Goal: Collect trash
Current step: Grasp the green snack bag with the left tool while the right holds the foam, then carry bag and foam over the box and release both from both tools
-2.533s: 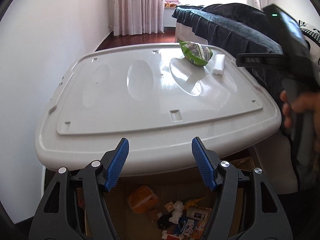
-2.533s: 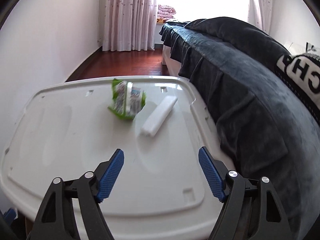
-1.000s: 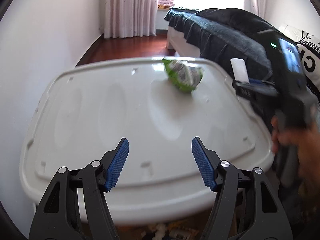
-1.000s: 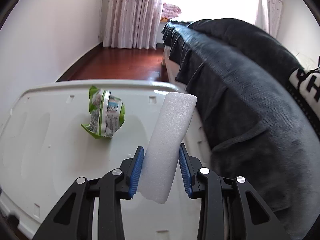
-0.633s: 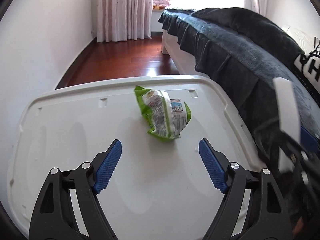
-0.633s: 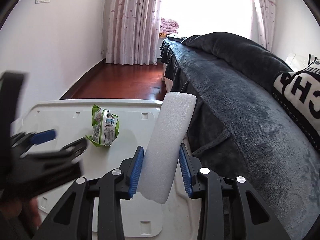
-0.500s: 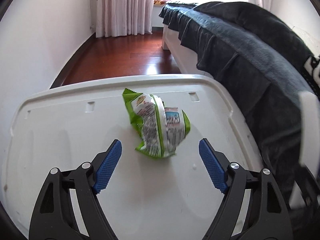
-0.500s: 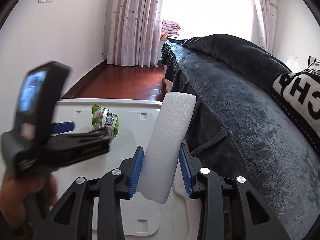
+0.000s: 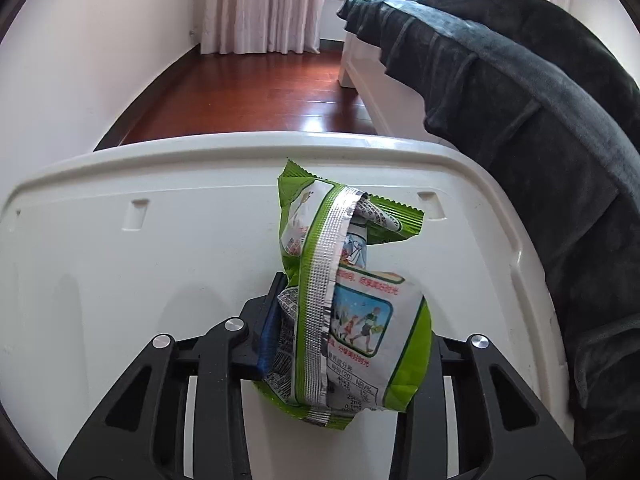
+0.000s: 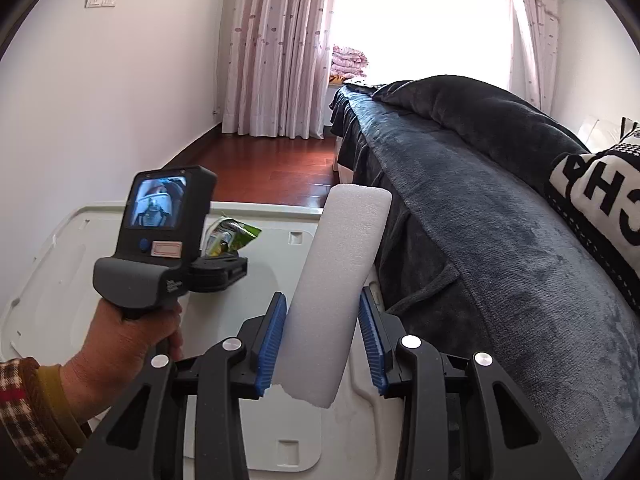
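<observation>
My left gripper (image 9: 344, 336) is shut on a green and white snack wrapper (image 9: 344, 300), held just above the white plastic lid (image 9: 120, 264). The wrapper hides the right finger. My right gripper (image 10: 322, 344) is shut on a white foam block (image 10: 336, 280), which stands up between the blue pads (image 10: 272, 344). In the right wrist view the left gripper (image 10: 218, 266) shows at the left with the wrapper (image 10: 230, 234) in front of it, over the lid (image 10: 60, 280).
A bed with a dark blanket (image 10: 500, 220) runs along the right, close to the lid's right edge. A white wall (image 10: 80, 100) is at the left. A red wooden floor (image 9: 248, 96) and curtains (image 10: 272, 52) lie beyond the lid.
My left gripper has moved forward and shut on the snack wrapper, which was lying loose between its open fingers. My right gripper still holds the foam block.
</observation>
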`<action>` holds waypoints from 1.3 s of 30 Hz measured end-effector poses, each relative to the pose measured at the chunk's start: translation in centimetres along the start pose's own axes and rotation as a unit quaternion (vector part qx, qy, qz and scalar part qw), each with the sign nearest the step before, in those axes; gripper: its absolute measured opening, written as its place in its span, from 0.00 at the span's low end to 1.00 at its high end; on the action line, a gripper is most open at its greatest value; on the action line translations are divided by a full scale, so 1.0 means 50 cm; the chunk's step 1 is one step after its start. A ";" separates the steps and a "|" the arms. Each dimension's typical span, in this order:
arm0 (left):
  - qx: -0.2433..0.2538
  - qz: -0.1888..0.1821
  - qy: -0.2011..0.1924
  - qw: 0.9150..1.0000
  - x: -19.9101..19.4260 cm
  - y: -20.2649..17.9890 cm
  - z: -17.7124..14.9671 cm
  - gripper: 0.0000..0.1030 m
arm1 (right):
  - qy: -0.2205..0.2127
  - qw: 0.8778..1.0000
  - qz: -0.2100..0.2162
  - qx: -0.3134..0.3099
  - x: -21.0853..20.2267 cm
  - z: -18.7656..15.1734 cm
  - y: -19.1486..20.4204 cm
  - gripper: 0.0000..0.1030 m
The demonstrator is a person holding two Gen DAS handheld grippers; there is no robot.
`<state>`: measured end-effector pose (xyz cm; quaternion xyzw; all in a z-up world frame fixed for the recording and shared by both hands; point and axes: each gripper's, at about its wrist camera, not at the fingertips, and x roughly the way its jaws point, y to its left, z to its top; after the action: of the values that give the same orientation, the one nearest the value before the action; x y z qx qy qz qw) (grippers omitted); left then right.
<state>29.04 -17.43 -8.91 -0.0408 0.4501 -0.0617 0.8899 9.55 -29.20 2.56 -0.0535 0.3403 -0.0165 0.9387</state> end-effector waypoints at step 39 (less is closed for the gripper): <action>0.021 0.058 0.028 0.998 -0.554 0.289 -0.647 0.29 | 0.132 0.985 0.105 -0.020 -0.256 -0.406 0.311 0.37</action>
<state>-12.24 0.36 -7.85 0.0063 0.4751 -0.0202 0.8797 -13.36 -14.70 -6.48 -0.0339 0.4654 0.0818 0.8807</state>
